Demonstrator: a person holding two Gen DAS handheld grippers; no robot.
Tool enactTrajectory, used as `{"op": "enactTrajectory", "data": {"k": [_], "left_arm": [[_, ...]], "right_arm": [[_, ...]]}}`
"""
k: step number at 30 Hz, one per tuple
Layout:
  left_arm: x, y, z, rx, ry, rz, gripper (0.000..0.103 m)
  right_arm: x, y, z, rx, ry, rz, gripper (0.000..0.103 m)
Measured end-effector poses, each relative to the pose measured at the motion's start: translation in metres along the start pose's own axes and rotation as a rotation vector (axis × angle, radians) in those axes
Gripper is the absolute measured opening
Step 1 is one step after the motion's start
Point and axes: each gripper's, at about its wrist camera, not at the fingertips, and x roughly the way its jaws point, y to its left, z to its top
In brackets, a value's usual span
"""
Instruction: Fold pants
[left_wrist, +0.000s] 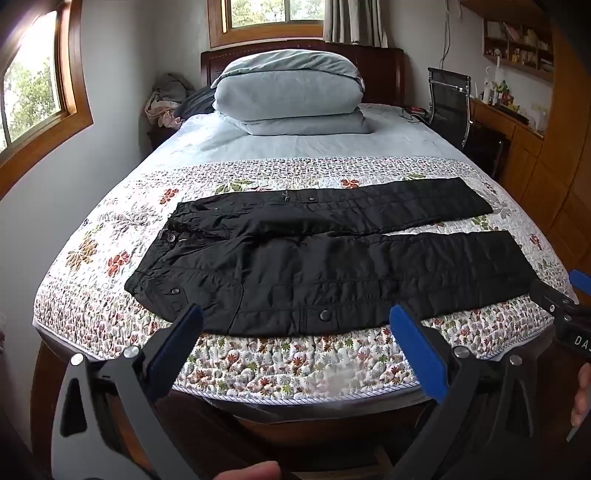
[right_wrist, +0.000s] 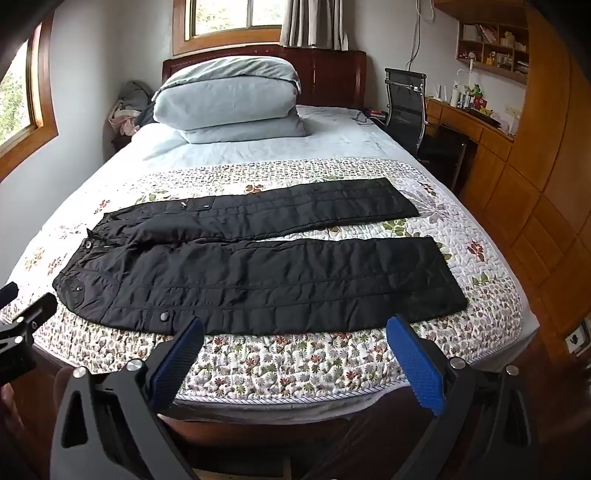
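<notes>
Pants (left_wrist: 325, 266) lie crosswise ahead of you, unfolded; waist left, hems right.
Left gripper (left_wrist: 295, 343) nearer waist, right gripper (right_wrist: 295, 350) nearer hems; both spread wide, empty.

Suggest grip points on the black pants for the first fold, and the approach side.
Probably the near leg of the black pants: left gripper at the near waist corner, right gripper at the near hem. Come from the foot-side edge of the bed. The pants lie flat and crosswise, near edge closest, so it could be lifted onto the far leg.
</notes>
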Motion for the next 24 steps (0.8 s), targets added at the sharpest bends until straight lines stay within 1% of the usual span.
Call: {"op": "enactTrajectory", "data": {"k": [15,16,24], "left_arm": [[0.0013,0.0034,0.0017,0.002,0.000,-0.006,0.101],[0.0030,0.0035,0.0029,0.003,-0.001,-0.006,0.101],[-0.0008,0.0017,0.0049,0.002,-0.002,-0.004,0.101]], "right_arm": [[0.0069,-0.0025,0.0009,-0.001,-0.002,0.002,0.100],[0.0006,-0.0008,0.0008,-0.001,-0.003,0.000,0.100],[-0.0013,-0.0019,0.0020,0.003,-0.012,-0.010,0.100]]}}
